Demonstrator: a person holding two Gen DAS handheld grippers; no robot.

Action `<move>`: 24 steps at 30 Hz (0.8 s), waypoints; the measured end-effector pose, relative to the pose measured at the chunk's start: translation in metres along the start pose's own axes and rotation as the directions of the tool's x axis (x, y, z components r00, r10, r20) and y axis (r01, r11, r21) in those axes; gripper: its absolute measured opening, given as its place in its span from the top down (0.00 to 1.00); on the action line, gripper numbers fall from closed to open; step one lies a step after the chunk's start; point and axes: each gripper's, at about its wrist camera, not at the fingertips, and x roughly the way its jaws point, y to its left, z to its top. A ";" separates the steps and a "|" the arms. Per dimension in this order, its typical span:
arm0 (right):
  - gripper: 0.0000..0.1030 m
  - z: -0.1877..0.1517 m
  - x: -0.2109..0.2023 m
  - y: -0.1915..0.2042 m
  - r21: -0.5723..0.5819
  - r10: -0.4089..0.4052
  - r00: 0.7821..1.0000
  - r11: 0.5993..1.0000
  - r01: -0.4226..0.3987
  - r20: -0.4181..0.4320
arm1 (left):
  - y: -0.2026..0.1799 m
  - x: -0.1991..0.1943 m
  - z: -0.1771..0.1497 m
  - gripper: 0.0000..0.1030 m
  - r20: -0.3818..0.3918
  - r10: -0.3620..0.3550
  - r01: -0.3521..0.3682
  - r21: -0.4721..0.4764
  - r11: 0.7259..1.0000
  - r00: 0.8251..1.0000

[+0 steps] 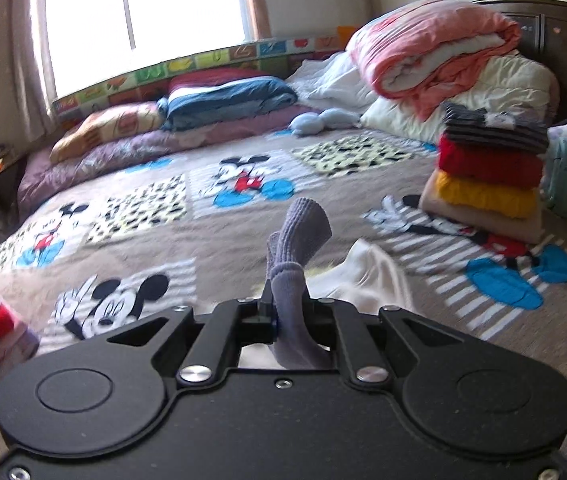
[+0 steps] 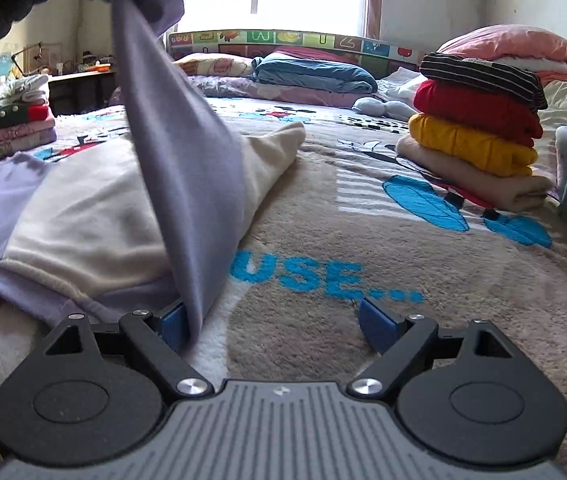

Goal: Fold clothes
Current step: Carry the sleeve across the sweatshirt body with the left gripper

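Bedspread point(image 2: 323, 208) w/ cream-lilac top point(image 2: 83, 208): left gripper point(image 1: 287, 304) pinching lilac sleeve point(image 2: 171, 128) up, right gripper point(image 2: 271, 320) wide, empty; lay sleeve flat across, I'd say

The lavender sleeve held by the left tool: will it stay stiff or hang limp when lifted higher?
Probably limp: the lavender sleeve already drapes in a soft sheet from the left tool to the bed. It looks light and thin. The cream body would likely drag behind.
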 end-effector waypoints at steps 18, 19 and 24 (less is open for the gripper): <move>0.17 -0.003 -0.009 0.019 -0.140 -0.055 0.998 0.989 0.056 0.008 | 0.043 0.015 -0.045 0.95 -0.038 0.006 -0.008 -0.062 0.998 0.999; 0.17 -0.003 -0.009 0.019 -0.146 -0.058 0.998 0.988 0.058 0.010 | 0.044 0.016 -0.047 0.95 -0.037 0.007 -0.009 -0.060 0.998 0.999; 0.16 -0.003 -0.013 0.025 -0.185 -0.064 0.998 0.981 0.066 0.015 | 0.054 0.017 -0.056 0.95 -0.026 -0.002 0.000 -0.070 0.998 1.000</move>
